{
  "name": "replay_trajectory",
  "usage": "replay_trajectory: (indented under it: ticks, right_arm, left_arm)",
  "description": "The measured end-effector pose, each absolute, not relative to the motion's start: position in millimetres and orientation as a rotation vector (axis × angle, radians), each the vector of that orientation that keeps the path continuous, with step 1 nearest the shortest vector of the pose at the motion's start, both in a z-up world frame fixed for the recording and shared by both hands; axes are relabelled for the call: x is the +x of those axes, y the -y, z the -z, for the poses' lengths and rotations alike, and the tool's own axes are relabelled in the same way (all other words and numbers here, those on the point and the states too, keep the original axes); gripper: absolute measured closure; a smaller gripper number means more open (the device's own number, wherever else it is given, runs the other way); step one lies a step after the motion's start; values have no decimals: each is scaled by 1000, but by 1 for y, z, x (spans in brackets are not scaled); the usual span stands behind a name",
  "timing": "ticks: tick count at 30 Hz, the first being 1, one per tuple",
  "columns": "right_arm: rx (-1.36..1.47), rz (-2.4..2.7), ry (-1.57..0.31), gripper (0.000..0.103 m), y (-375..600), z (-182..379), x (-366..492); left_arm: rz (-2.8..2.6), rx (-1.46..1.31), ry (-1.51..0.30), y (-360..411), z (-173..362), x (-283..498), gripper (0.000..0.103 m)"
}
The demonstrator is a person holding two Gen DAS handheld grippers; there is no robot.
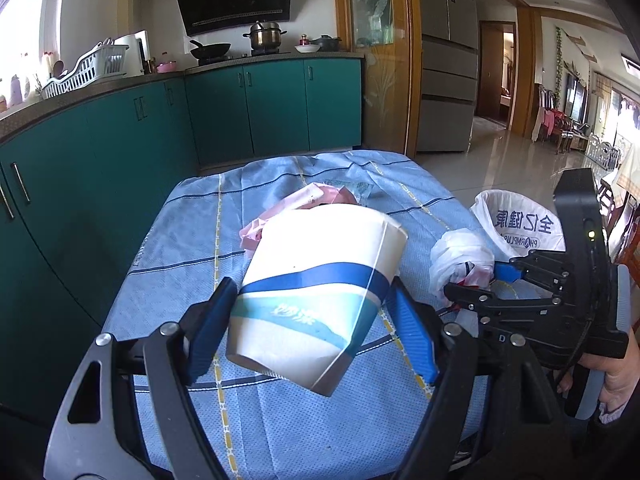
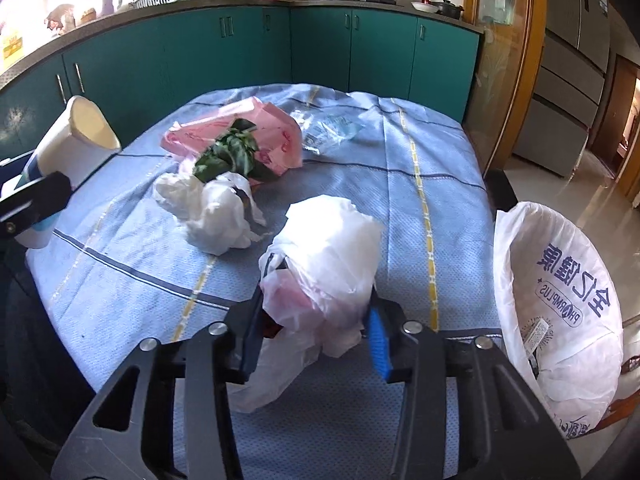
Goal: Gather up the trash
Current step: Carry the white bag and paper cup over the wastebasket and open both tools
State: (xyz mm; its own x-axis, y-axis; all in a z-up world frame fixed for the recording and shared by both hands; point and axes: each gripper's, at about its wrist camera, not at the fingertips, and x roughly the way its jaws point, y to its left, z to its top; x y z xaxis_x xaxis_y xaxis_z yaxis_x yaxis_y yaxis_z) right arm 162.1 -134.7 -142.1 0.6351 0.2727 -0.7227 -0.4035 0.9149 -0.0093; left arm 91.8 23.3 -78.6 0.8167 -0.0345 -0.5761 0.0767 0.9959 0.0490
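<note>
My left gripper [image 1: 314,322] is shut on a white paper cup with blue bands [image 1: 320,276]. The cup hangs tilted above the blue checked tablecloth [image 1: 180,240], and it also shows at the left edge of the right wrist view [image 2: 76,140]. My right gripper [image 2: 316,332] is shut on a crumpled white plastic bag [image 2: 324,256] with something pink and red inside, low over the near part of the table. In the left wrist view the right gripper [image 1: 474,280] holds that bag [image 1: 460,256] beside a bin lined with a printed white bag [image 1: 516,220].
On the cloth lie a pink plastic bag [image 2: 276,136] with green leaves [image 2: 228,156], a second crumpled white bag [image 2: 216,212] and a clear wrapper [image 2: 328,128]. The lined bin [image 2: 560,280] stands off the table's right edge. Teal cabinets [image 2: 180,52] run behind. A hand [image 1: 618,380] grips the right gripper's handle.
</note>
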Motion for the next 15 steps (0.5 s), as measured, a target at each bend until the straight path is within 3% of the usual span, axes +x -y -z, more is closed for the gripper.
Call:
replay_trajectory:
  ticks: [15]
  right_arm:
    - [-104, -241, -597, 60, 212, 74, 131]
  left_arm:
    - [112, 87, -497, 3, 37, 92, 27]
